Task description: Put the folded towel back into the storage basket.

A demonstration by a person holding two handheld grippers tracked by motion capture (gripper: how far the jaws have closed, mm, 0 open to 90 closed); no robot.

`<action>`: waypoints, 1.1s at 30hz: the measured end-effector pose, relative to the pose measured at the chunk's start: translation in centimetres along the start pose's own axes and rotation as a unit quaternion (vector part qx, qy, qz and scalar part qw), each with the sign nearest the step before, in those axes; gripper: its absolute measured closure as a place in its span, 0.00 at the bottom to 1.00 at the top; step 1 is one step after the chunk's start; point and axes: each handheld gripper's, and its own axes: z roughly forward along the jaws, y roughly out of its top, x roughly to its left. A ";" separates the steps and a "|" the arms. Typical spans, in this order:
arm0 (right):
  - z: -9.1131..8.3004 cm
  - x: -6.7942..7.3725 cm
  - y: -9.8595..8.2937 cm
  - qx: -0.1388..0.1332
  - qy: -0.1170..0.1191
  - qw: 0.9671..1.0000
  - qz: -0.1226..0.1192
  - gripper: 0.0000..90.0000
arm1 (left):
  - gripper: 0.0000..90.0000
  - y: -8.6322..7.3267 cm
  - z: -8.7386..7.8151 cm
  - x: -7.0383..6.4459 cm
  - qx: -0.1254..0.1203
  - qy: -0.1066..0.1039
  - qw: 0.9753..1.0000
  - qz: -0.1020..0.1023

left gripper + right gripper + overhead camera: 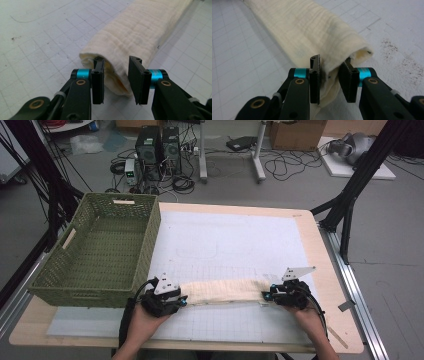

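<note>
Rolled cloth (226,291): a cream, ribbed cloth folded into a long roll, lying crosswise on the white grid mat (225,245) near the 6 o'clock edge of the counter (327,270), stretched between the two grippers.
Cloth ends: in the left gripper view the near end (110,72) opens toward the camera with folded layers showing; in the right gripper view the other end (342,62) does the same.
Left gripper (165,296): at about 7 o'clock on the counter, held in the person's left hand; its jaws stand apart on either side of the cloth's end, one just touching the cloth's edge, the other off it, not clamped.
Right gripper (287,294): at about 5 o'clock, held in the right hand; its jaws are set around the cloth's end with the fabric between them, pressing its folded edge.
Basket (100,250): green woven, at 9 to 10 o'clock, its near corner just beside the left gripper, apart from the cloth.
</note>
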 end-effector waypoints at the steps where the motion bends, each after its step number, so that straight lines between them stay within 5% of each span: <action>1: 0.0 0.0 0.0 0.000 0.000 1.000 0.000 0.80 | 0.72 0.0 0.0 0.0 -0.001 0.001 1.000 0.001; 18: 0.0 -0.1 0.0 0.001 0.002 1.000 0.004 0.78 | 0.59 0.5 -0.8 -0.2 -0.016 0.015 1.000 0.007; 33: 0.3 -0.1 0.0 0.002 0.005 1.000 0.009 0.78 | 0.55 2.3 1.3 0.1 -0.017 -0.041 0.998 0.047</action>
